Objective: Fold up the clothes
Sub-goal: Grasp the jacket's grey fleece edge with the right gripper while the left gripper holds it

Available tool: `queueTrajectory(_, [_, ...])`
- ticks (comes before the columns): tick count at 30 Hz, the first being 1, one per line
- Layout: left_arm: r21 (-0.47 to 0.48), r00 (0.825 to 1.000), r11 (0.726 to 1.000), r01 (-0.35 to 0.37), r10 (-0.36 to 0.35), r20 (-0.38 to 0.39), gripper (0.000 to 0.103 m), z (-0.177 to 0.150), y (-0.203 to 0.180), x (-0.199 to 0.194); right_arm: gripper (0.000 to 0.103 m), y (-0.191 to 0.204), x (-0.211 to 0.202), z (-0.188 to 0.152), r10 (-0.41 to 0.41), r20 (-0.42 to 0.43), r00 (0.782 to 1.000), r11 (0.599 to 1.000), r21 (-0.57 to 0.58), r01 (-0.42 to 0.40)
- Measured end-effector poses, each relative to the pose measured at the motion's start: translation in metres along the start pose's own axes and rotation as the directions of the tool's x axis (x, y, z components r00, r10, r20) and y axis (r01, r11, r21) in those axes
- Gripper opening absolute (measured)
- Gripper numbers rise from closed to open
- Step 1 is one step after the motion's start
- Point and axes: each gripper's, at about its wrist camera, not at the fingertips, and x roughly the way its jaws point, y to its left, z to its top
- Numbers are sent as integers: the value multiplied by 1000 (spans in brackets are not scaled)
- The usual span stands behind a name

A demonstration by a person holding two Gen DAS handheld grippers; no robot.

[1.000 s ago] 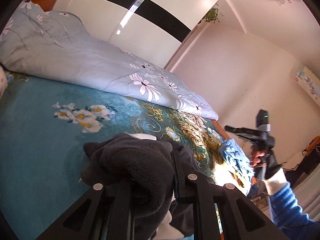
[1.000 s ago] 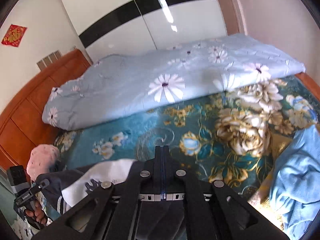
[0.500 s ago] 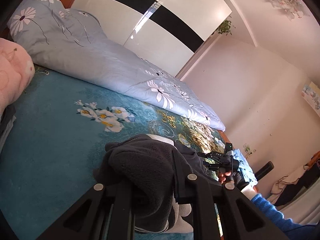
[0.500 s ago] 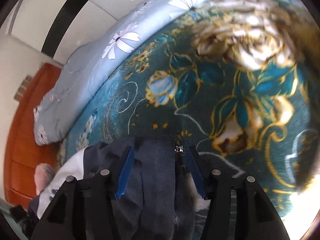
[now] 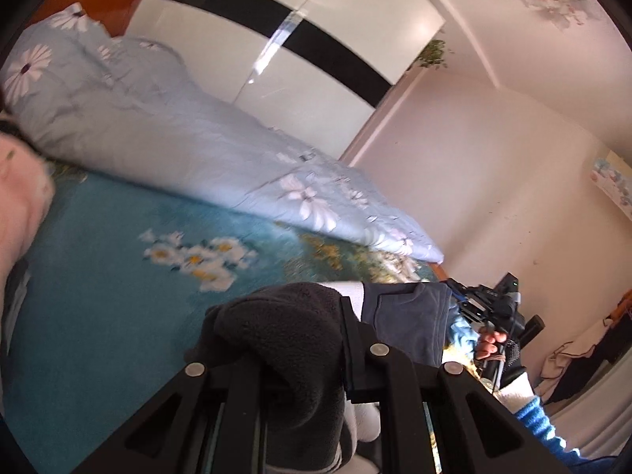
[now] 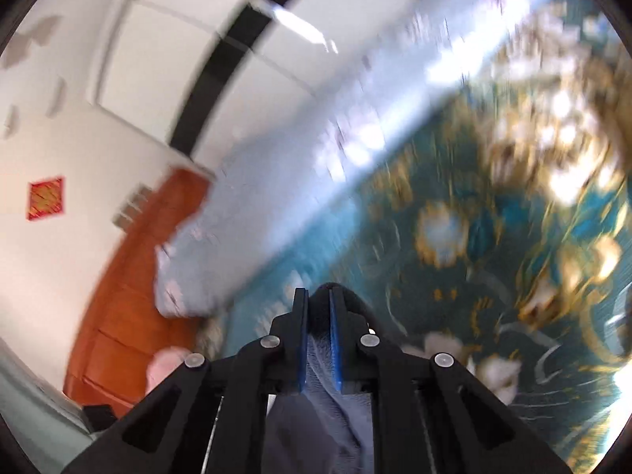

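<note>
Garment (image 5: 407, 322) hung stretched between both tools — left gripper (image 5: 300, 339) clenched on its fleecy end, right gripper (image 6: 316, 308) pinching the far end, long axis running left to right

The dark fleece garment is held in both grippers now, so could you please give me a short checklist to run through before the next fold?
1. Left gripper clamped on the dark fleece garment: ok, fabric bunched between its fingers.
2. Right gripper clamped on the garment: ok, blue pads pinch a fold.
3. Garment spread between the grippers: cannot tell, only a short stretch shows in the left wrist view.
4. Teal bedspread bare ahead for laying down: ok in the left wrist view.
5. Folded blue duvet apart from the garment: ok.
6. Right wrist view sharp enough to judge placement: not ok, motion-blurred.
</note>
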Motion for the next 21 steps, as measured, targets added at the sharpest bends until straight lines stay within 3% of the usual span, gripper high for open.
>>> queueTrajectory(2, [43, 998, 997, 59, -60, 23, 15, 15, -23, 4, 1, 14, -45, 16, 36, 102, 994, 999, -19, -34])
queueTrajectory(5, [120, 992, 986, 119, -124, 27, 15, 29, -60, 15, 0, 37, -124, 38, 95, 272, 958, 994, -78, -76])
queueTrajectory(7, [143, 990, 980, 136, -138, 6, 15, 27, -73, 27, 0, 48, -168, 45, 84, 327, 941, 993, -111, -50])
queueTrajectory(10, [128, 991, 983, 135, -135, -6, 15, 16, -70, 34, 0, 48, -202, 45, 2, 333, 943, 991, -127, 42])
queueTrajectory(14, [74, 993, 991, 114, -116, 17, 15, 0, -48, 18, 0, 21, -189, 28, -73, 261, 963, 990, -96, 101])
queueTrajectory(18, [22, 997, 998, 61, -62, 37, 15, -11, -20, -9, 2, -20, -128, 5, -147, 122, 982, 987, -39, 153])
queueTrajectory(21, [-1, 999, 1000, 22, -22, 28, 15, -17, -5, -16, 3, -57, -67, -11, -196, -7, 981, 980, 19, 196])
